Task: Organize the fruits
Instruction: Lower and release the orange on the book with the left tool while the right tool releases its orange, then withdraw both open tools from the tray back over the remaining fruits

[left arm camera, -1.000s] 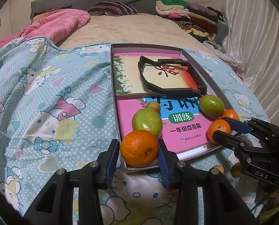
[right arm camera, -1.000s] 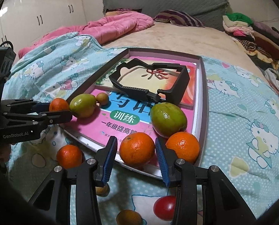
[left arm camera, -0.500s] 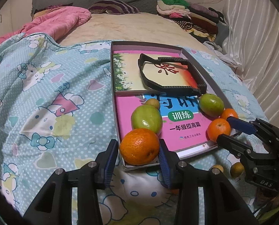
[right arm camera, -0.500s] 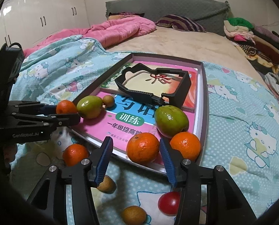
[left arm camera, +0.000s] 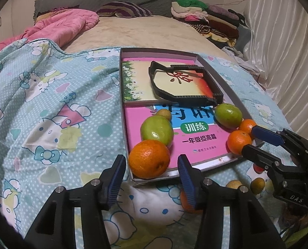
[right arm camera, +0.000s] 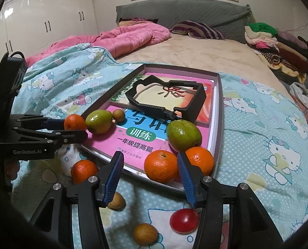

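A shallow grey box with books in it lies on the bed. In the left wrist view an orange sits in its near corner, with a green fruit and a small brown fruit behind. My left gripper is open, just short of that orange, not touching. In the right wrist view my right gripper is open behind an orange; a second orange and a green fruit sit close by.
A black plastic frame lies on the books. On the Hello Kitty blanket in front of the box lie an orange, a red fruit and two brown fruits. A pink quilt and folded clothes are further back.
Both grippers have opened wider and drawn back a little from the oranges they flanked. The oranges stay in the box.
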A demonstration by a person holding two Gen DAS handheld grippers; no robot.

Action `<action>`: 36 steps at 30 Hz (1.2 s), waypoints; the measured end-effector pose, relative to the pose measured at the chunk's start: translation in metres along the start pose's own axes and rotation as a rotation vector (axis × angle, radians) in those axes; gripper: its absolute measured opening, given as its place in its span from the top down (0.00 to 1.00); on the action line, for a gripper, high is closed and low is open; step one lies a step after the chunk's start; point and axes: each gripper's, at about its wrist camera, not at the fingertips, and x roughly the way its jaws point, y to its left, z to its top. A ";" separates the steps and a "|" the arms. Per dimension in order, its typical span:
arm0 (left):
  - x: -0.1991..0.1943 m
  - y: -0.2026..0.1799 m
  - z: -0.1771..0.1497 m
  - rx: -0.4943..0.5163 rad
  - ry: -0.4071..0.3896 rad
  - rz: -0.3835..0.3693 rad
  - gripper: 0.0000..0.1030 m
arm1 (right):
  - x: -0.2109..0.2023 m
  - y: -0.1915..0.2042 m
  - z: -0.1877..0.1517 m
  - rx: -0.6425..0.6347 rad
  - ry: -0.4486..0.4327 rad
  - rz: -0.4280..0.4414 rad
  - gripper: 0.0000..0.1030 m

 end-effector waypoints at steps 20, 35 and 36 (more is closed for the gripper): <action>-0.026 -0.004 0.003 -0.033 -0.061 -0.005 0.28 | -0.031 -0.006 0.001 0.030 -0.086 -0.023 0.35; -0.064 -0.018 -0.004 -0.013 -0.132 -0.023 0.17 | -0.074 -0.014 -0.005 0.050 -0.157 -0.055 0.32; -0.066 -0.019 -0.005 -0.009 -0.134 -0.025 0.17 | -0.077 -0.015 -0.006 0.052 -0.158 -0.057 0.32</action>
